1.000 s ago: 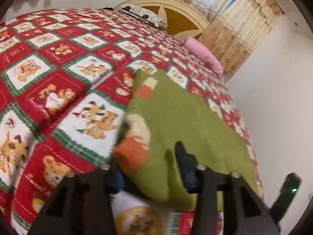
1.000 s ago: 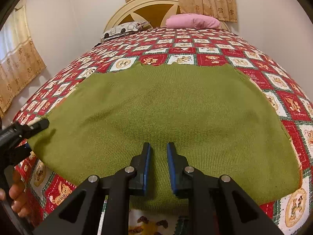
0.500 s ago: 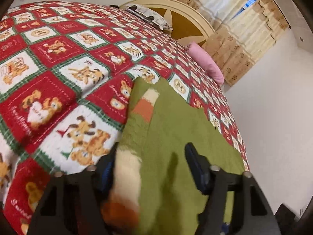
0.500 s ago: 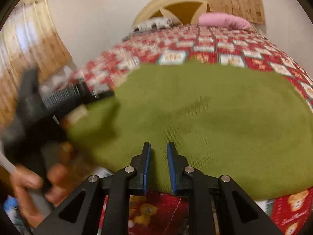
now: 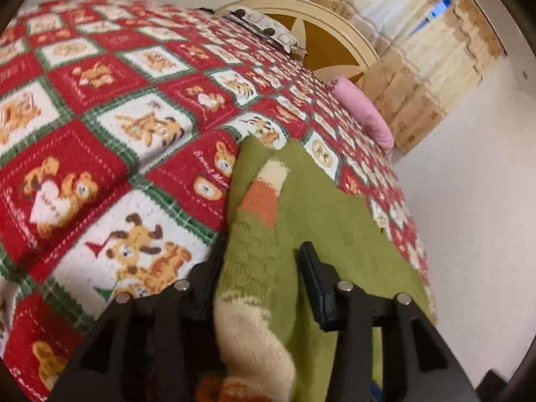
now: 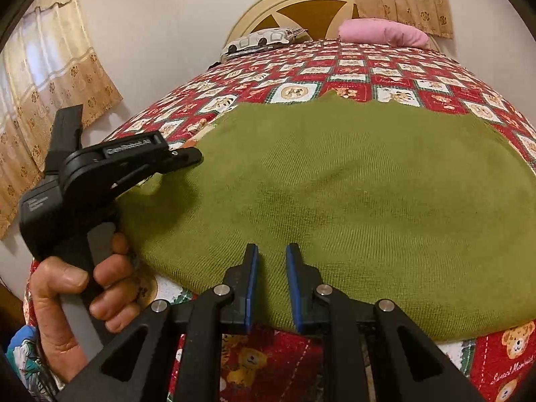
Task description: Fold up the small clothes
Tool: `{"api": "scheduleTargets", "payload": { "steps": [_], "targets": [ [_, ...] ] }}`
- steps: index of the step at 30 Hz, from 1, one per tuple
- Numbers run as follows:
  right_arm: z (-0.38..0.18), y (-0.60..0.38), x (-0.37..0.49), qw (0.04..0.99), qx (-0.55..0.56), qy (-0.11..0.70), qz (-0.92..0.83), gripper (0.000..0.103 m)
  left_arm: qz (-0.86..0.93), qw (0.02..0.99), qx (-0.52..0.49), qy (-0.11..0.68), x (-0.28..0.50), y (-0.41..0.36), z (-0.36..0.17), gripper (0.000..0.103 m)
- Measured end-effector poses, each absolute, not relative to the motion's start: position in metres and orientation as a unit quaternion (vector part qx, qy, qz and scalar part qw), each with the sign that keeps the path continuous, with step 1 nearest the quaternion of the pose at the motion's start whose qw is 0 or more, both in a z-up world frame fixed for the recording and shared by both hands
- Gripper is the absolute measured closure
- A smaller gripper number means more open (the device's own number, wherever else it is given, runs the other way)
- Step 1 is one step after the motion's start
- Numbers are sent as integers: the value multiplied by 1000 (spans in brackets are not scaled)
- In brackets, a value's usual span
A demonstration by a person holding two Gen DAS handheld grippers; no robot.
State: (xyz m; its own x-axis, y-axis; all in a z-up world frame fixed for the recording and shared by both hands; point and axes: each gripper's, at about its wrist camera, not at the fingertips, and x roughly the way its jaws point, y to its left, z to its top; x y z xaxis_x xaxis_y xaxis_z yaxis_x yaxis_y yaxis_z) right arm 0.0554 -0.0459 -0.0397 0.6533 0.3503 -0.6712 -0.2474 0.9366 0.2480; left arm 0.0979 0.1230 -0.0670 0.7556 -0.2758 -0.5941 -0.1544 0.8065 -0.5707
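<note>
Sweater [image 6: 351, 201] flat on bed [image 6: 385, 77], near edge | left gripper [image 5: 258, 268] jaws just closing around folded sleeve [image 5: 264, 197], grip unclear | right gripper [image 6: 270, 284] narrowly apart, pinching nothing | carry sleeve across flat, avoid bunching.

Olive-green knitted sweater [image 6: 351, 194] lies spread flat on the bed, plain side up, hem edge nearest at 6 o'clock, neckline notch toward 12 o'clock. At its 9 o'clock side, a ribbed green sleeve with cream and orange bands [image 5: 258, 234] is folded inward, lying over the sweater body.
</note>
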Motion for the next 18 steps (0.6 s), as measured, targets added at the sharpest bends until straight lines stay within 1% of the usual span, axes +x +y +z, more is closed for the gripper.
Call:
{"api": "scheduleTargets", "payload": {
  "steps": [1,2,3,7,9,10,11,16,18],
  "targets": [
    [-36,-48,57,906,75,382,166,88,-34,886,-306,347,98,122,-67,62],
    [-32,-50,60,907,83,379,165,94,-36,886,-306,347,98,122,-67,66],
    [-28,-53,64,909,89,374,159,95,-38,884,-312,347,98,124,-68,69],
    [-14,-67,88,925,102,347,117,95,-39,883,-314,346,97,125,-69,75],
    [-26,-66,107,916,92,377,106,95,-33,889,-297,347,97,120,-65,76],
    [-37,-64,114,909,86,394,107,95,-29,892,-287,347,97,117,-62,77],
    [-39,-65,112,914,88,379,111,95,-24,898,-269,347,96,111,-58,78],
    [-40,-75,111,910,117,378,124,95,-35,928,-188,319,90,82,-31,79],
    [-41,-77,110,909,127,377,128,95,-44,940,-142,306,88,62,-20,79]
  ]
}}
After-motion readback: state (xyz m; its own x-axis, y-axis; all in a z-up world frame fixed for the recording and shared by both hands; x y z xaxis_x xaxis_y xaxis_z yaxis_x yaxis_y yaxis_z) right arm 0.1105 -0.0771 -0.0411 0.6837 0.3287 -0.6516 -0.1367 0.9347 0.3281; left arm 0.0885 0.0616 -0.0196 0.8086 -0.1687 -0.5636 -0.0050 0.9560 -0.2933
